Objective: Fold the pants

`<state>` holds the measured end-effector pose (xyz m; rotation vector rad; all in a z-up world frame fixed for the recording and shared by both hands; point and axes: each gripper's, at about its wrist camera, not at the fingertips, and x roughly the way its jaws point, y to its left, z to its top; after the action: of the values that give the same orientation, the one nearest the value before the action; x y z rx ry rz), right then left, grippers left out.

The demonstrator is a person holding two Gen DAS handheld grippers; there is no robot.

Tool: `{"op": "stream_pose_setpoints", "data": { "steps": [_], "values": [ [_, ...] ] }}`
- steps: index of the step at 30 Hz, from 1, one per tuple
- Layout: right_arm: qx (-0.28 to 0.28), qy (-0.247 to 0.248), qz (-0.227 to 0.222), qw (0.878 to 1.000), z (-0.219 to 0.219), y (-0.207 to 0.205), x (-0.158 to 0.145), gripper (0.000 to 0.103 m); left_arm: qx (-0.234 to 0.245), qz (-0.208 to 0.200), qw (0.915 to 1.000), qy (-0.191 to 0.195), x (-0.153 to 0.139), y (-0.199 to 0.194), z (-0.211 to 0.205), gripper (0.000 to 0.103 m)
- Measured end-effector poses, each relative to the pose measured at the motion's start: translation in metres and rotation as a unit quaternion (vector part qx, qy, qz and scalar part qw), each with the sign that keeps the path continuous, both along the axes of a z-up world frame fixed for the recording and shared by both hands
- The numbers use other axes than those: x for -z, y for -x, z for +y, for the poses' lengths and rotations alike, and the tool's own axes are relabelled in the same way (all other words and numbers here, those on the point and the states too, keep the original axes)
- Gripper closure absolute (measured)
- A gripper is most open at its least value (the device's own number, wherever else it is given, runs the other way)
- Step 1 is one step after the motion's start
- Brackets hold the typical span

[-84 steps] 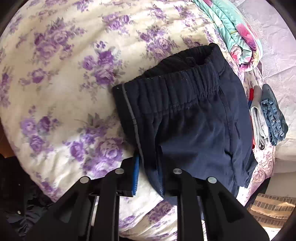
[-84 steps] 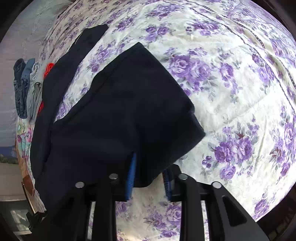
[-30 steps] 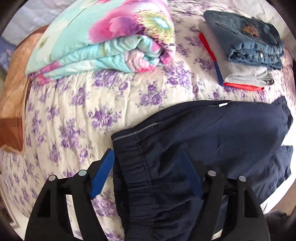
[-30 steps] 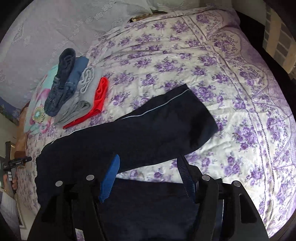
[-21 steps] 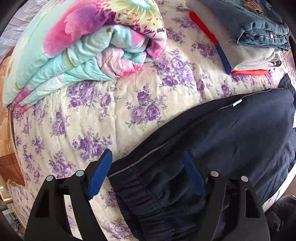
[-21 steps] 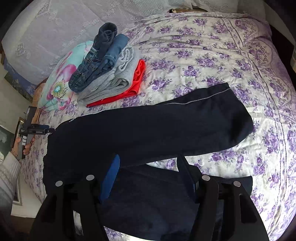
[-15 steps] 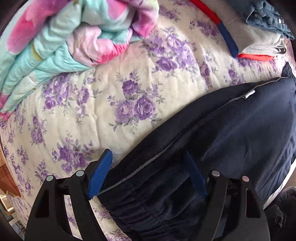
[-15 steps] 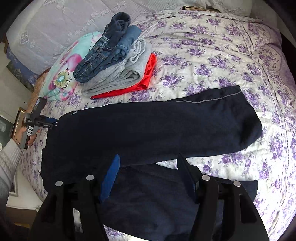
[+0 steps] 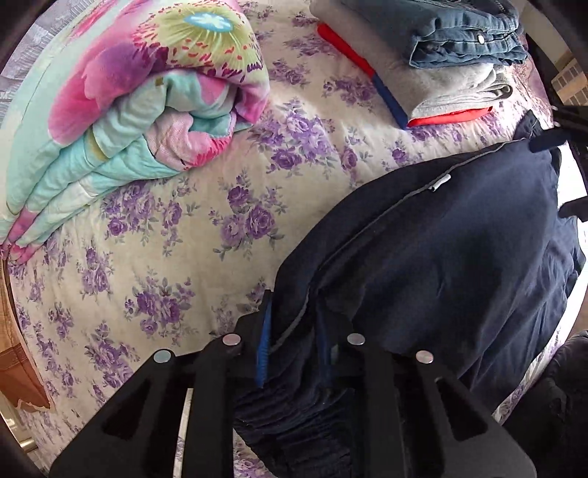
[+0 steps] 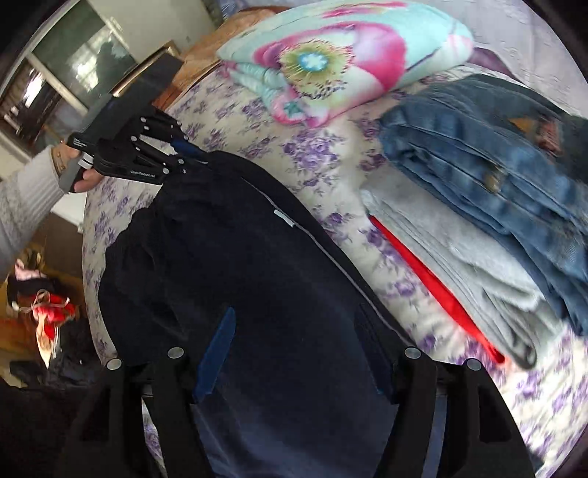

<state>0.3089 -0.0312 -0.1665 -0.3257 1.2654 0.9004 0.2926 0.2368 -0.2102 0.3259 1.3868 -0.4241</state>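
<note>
Left gripper [image 9: 292,343]: closing, pinching pants [image 9: 459,257] waistband | right gripper [image 10: 297,353]: opening, jaws apart, above pants

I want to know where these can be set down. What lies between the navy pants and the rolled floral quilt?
In the left wrist view, only bare purple-flowered bedspread lies between the navy pants and the floral quilt.

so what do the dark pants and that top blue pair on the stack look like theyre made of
Dark pants: a soft, matte navy knit or light woven, probably cotton or a blend; it drapes limply, with a gathered elastic waist and thin grey piping. The exact fibre can't be told.

Blue pair: denim, by the faded, mottled blue, thick stiff folds, heavy stitched seams and metal rivets.
</note>
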Motion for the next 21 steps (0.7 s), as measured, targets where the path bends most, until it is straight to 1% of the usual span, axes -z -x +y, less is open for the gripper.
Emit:
{"op": "stream_pose_setpoints", "data": {
  "steps": [2,5,8,10,12,15,17,18,19,20,21],
  "values": [
    [-0.029,0.018,0.014,0.999,0.022,-0.013,0.012,0.035,0.002,-0.004,1.0000,0.001,-0.005,0.003,-0.001,0.083],
    [-0.056,0.039,0.020,0.997,0.044,-0.026,0.024,0.035,0.005,-0.012,0.9999,-0.001,-0.011,0.004,-0.001,0.083],
    [-0.063,0.030,0.047,0.996,0.046,-0.037,0.028,0.035,0.008,-0.015,0.9998,-0.001,-0.015,0.002,0.000,0.083],
    [-0.061,0.018,0.052,0.997,0.044,-0.044,0.027,0.035,0.010,-0.019,0.9998,-0.001,-0.018,0.008,-0.003,0.083],
    [-0.062,0.024,0.045,0.997,0.042,-0.051,0.029,0.035,0.010,-0.021,0.9997,0.000,-0.022,0.011,0.001,0.083],
    [-0.072,0.041,0.065,0.994,0.045,-0.061,0.044,0.037,0.007,-0.021,0.9997,0.004,-0.022,0.010,0.001,0.083],
    [-0.074,0.056,0.089,0.992,0.047,-0.065,0.059,0.048,0.005,-0.021,0.9998,0.005,-0.021,0.010,0.000,0.083],
    [-0.074,0.056,0.108,0.990,0.046,-0.066,0.065,0.072,0.004,-0.020,0.9998,0.006,-0.021,0.011,-0.001,0.083],
    [-0.077,0.051,0.126,0.988,0.046,-0.064,0.069,0.091,0.004,-0.019,0.9998,0.005,-0.019,0.010,-0.002,0.083],
    [-0.083,0.050,0.115,0.989,0.046,-0.060,0.067,0.091,0.004,-0.020,0.9998,0.000,-0.018,0.010,-0.003,0.083],
    [-0.088,0.052,0.094,0.990,0.047,-0.057,0.062,0.093,0.003,-0.022,0.9997,-0.006,-0.017,0.010,-0.004,0.083]
  ]
}}
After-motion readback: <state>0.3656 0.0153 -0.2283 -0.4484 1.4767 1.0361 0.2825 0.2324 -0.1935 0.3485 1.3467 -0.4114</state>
